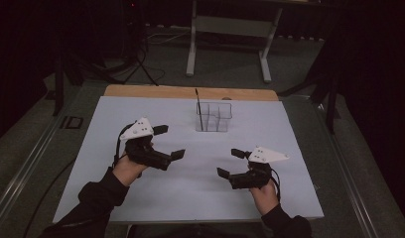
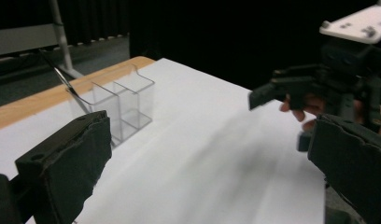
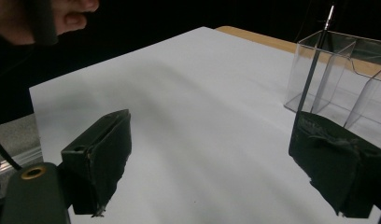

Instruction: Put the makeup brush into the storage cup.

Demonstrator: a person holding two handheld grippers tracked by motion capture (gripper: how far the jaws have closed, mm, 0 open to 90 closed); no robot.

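my left tool [image 1: 165, 142]: released, nothing held. my right tool [image 1: 228, 162]: released, nothing held. clear organizer [image 1: 214, 116]: far side of white counter [image 1: 141, 198], thin stick [image 1: 198, 109] leaning inside.

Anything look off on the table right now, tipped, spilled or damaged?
Nothing stands out. The clear organizer stands upright near the far edge of the white table cover, with a thin dark pen leaning in its left compartment. The left tool and right tool are both open and hold nothing. No spill shows.
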